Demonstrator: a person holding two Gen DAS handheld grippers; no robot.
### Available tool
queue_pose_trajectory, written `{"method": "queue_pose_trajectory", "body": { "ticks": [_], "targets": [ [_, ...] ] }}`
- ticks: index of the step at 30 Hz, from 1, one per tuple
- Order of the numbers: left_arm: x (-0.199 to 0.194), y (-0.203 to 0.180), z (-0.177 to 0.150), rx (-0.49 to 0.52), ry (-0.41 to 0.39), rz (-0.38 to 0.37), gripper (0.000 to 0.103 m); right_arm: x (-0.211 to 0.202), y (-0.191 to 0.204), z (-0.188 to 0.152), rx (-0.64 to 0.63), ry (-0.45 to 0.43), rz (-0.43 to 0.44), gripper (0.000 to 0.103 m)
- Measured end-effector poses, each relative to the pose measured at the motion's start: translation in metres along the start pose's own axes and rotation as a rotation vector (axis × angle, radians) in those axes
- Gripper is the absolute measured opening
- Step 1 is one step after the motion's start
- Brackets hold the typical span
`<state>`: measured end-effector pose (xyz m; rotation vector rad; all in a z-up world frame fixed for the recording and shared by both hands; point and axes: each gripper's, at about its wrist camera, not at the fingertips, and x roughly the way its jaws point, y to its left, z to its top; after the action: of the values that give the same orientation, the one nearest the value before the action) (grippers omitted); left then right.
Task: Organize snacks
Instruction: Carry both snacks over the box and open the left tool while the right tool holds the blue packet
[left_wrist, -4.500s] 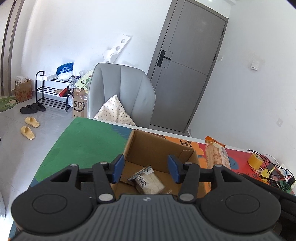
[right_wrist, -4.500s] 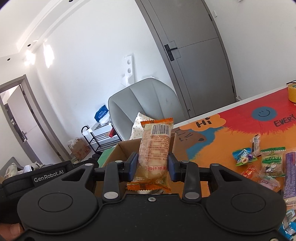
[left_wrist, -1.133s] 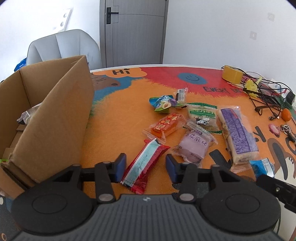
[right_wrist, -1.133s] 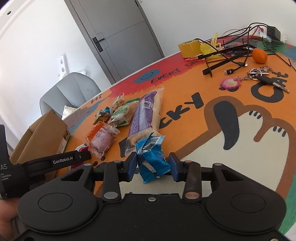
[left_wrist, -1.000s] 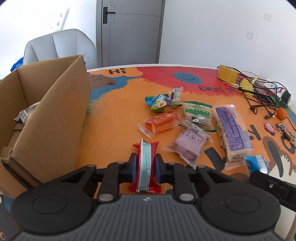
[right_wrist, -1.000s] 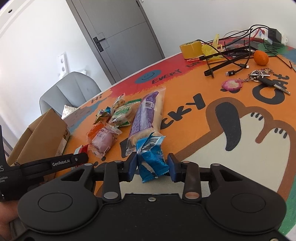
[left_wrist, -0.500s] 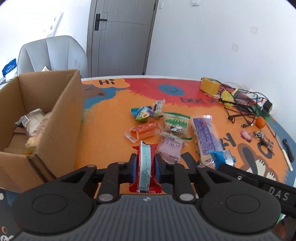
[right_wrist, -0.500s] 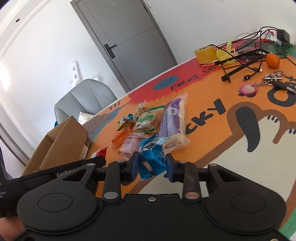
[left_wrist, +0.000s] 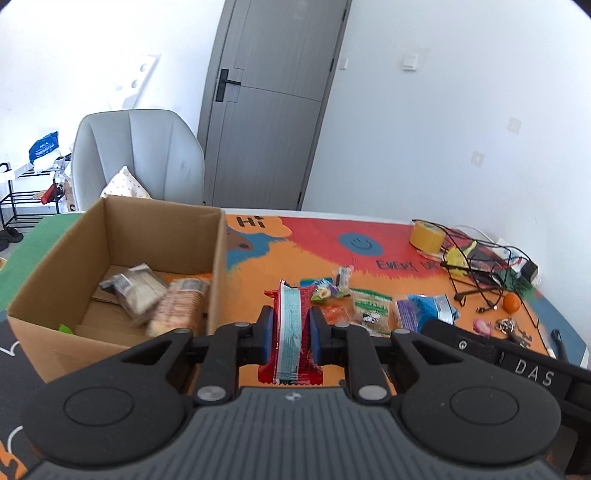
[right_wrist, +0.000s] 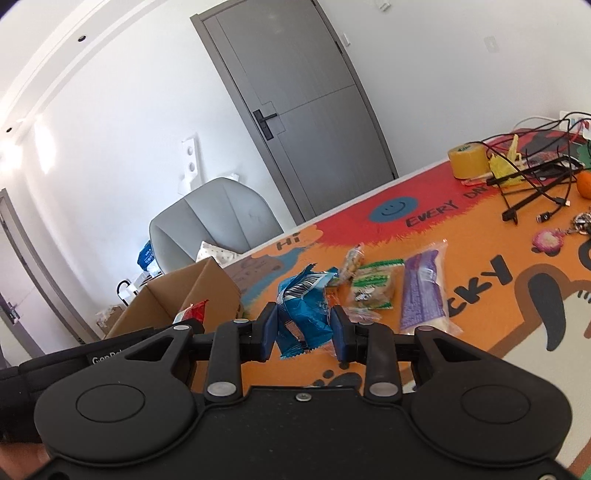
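The left tool is clenched on a red and pale-blue snack packet, which stands upright between its blue pads, above the orange part of the surface. Just to its left sits the open cardboard box — inside it lie two wrapped snacks, one clear-wrapped and one orange-edged, leaning together near the right wall.

The right tool grips a crumpled blue snack bag, barcode side up, lifted off the surface. Beyond it the remaining snacks lie close together: a green-edged packet, a long purple one and a small packet farther back. A yellow tape roll, tangled cables and an orange fruit sit well apart at the far right — the left tool's body shows at lower left of the right wrist view.
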<state>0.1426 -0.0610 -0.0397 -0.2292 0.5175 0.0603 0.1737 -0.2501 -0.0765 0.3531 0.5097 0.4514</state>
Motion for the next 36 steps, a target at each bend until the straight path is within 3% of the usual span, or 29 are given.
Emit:
{"method": "queue_pose_trajectory", "body": {
  "ticks": [11,24,36],
  "targets": [
    [-0.017,0.044,0.016,-0.072,-0.061,0.072,0.019,0.019,0.047,0.015,-0.066,-0.002,0.093,0.031],
    [-0.013,0.103,0.025,-0.170,-0.073,0.173,0.019,0.059,0.096,0.004,-0.104,0.052,0.170,0.032],
    [-0.011,0.128,0.028,-0.233,-0.076,0.189,0.026,0.087,0.121,-0.001,-0.109,0.103,0.187,0.032]
  ]
}}
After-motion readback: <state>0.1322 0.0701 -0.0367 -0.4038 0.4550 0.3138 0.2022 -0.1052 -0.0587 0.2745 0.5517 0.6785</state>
